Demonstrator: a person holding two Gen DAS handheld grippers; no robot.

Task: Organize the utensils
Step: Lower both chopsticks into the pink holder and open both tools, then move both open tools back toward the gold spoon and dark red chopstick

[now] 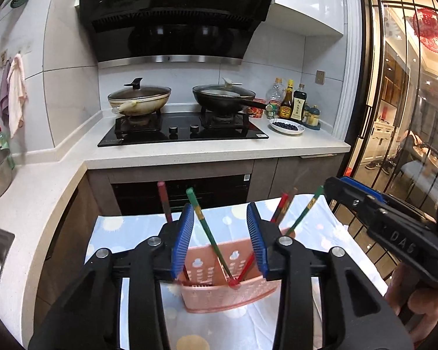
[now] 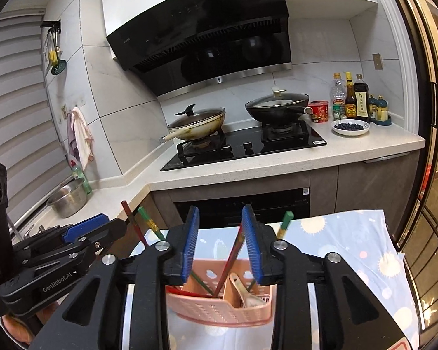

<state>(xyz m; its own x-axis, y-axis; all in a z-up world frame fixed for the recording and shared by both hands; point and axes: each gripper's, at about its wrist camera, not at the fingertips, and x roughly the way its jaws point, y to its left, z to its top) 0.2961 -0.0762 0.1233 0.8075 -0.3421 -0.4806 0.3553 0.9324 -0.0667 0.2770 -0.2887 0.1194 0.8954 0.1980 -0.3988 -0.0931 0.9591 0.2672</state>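
Your left gripper [image 1: 220, 239] stands with its blue pads apart; a green chopstick [image 1: 203, 221] passes between them, nearer the left pad, though whether it touches that pad is hard to judge through the lens. Your right gripper [image 2: 220, 242] is likewise parted, a red chopstick [image 2: 232, 258] rising through the gap close to the right pad without a clear grip. Directly below and ahead of both sits the pink utensil basket [image 2: 219, 306] on the patterned cloth [image 2: 350, 250]. Its right compartment holds a white spoon [image 2: 245, 293]; further chopsticks lean out of the left one.
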